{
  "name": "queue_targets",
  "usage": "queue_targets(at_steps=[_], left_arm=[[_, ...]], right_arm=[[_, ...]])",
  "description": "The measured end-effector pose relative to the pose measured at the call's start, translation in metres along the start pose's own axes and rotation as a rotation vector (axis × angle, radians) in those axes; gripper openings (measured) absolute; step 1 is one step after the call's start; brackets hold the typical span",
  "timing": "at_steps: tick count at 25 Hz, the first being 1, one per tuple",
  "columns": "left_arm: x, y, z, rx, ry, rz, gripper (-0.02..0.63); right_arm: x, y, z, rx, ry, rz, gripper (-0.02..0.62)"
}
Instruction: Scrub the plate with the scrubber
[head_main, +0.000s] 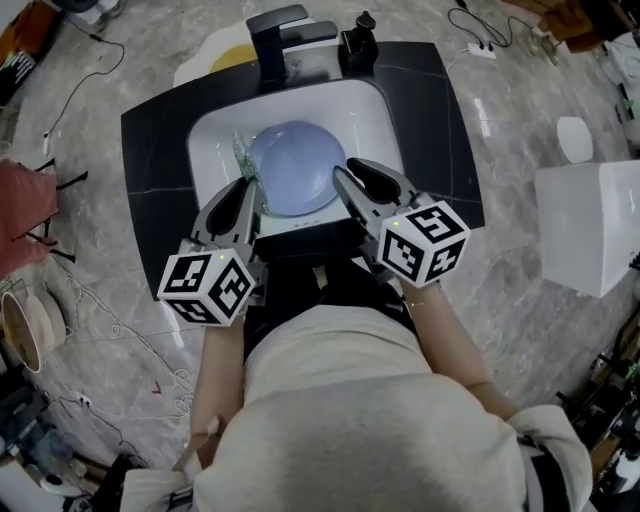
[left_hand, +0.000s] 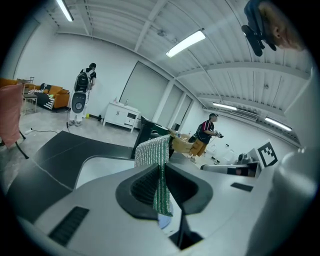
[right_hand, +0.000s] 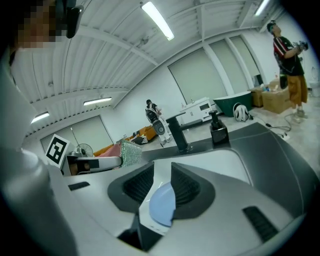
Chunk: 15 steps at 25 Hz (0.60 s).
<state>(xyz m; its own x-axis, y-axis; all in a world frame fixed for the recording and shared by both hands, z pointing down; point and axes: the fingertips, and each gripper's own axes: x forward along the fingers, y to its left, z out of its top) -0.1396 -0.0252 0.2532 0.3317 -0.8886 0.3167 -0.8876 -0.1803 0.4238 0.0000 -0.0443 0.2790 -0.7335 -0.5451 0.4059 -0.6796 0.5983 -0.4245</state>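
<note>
A pale blue plate (head_main: 295, 165) lies in the white sink basin (head_main: 375, 110). My left gripper (head_main: 250, 185) hangs over the plate's left rim, shut on a green mesh scrubber (head_main: 242, 158). In the left gripper view the scrubber (left_hand: 154, 152) sticks up out of the pinched jaws of the left gripper (left_hand: 162, 176). My right gripper (head_main: 345, 170) is at the plate's right rim. In the right gripper view the right gripper (right_hand: 162, 172) has its jaws apart with nothing pressed between them, and the plate (right_hand: 162, 204) shows through the gap below.
The basin is set in a black counter (head_main: 155, 140). A black faucet (head_main: 280, 35) and a black soap dispenser (head_main: 358, 42) stand at the back rim. A white box (head_main: 590, 225) sits on the floor to the right. Other people stand far off in the room.
</note>
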Motion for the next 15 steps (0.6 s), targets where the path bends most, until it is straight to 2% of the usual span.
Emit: queue_targets(at_steps=[6, 15], left_arm=[[0.030, 0.011, 0.007, 0.002, 0.046, -0.071, 0.058], [0.056, 0.019, -0.007, 0.009, 0.133, -0.156, 0.058]], right_arm=[[0.016, -0.018, 0.006, 0.043, -0.001, -0.085, 0.098], [0.029, -0.035, 0.002, 0.083, 0.001, -0.171, 0.098]])
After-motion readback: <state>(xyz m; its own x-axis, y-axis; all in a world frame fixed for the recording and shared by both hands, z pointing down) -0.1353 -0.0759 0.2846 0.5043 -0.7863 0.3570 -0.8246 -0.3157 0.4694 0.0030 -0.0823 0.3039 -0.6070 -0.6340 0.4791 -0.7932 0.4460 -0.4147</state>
